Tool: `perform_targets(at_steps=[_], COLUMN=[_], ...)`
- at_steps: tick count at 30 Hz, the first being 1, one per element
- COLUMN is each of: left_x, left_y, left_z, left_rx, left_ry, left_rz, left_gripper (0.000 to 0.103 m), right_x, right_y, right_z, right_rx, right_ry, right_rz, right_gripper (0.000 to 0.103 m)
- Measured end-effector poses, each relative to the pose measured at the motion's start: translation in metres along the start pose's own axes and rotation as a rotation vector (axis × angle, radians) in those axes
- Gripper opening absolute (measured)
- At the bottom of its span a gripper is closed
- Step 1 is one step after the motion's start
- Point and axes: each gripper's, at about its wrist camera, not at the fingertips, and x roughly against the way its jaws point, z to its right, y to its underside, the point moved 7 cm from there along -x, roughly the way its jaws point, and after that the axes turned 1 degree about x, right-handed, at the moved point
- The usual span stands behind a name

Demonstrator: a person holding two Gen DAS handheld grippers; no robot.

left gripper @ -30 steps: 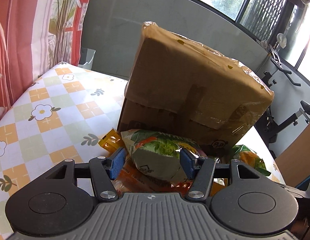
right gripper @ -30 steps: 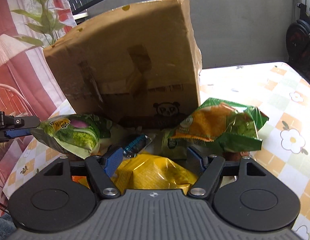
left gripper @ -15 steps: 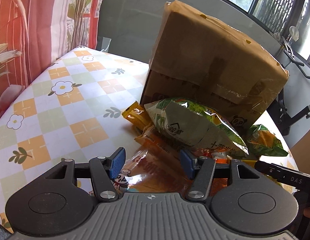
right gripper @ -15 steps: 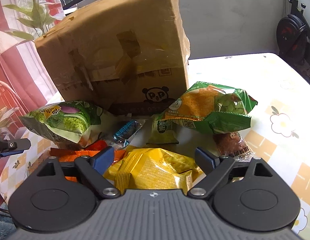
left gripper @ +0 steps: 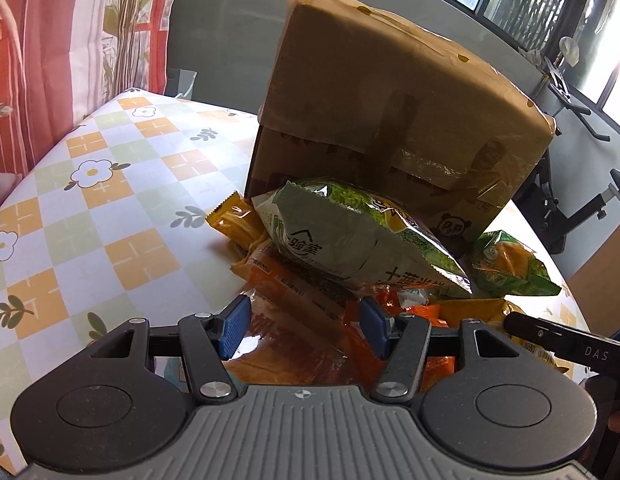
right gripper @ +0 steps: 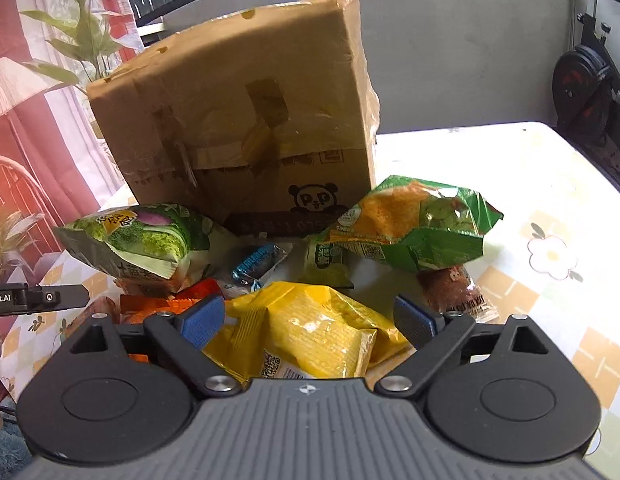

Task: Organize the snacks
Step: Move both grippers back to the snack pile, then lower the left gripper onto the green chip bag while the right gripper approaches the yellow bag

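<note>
Snack pile (right gripper: 301, 320) hiding cardboard box (right gripper: 245, 120) base, both claws (left gripper: 301, 326) (right gripper: 307, 320) apart, gripping nothing.

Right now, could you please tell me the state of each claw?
Left claw: open, holding nothing.
Right claw: open, holding nothing.

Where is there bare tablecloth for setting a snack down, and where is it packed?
Free: the checked tablecloth left of the cardboard box and orange packet; also the cloth right of the green-orange bag in the right view. Crowded: in front of the box, where the yellow bag, green vegetable bag and small packets overlap.
</note>
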Motion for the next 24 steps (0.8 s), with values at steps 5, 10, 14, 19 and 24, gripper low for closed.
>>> perform_targets(at_steps=[5, 10, 14, 19, 24], left_x=[0.003, 0.002, 0.000, -0.004, -0.009], left_y=[-0.002, -0.003, 0.002, 0.005, 0.007], left_z=[0.005, 0.007, 0.010, 0.009, 0.018], left_rx=[-0.006, -0.006, -0.022, -0.015, -0.035], left_ry=[0.003, 0.013, 0.022, 0.021, 0.038], left_rz=[0.002, 0.000, -0.012, -0.027, -0.042], left_gripper=[0.062, 0.062, 0.062, 0.062, 0.062], right_x=[0.000, -0.007, -0.022, -0.012, -0.004], right_y=[-0.003, -0.025, -0.022, -0.002, 0.017], right_z=[0.012, 0.004, -0.005, 0.000, 0.013], right_rx=[-0.109, -0.003, 0.098, 0.090, 0.001], right_ry=[-0.016, 0.034, 0.097, 0.101, 0.041], right_rz=[-0.012, 0.029, -0.014, -0.019, -0.063], right_gripper=[0.094, 0.094, 0.094, 0.094, 0.094])
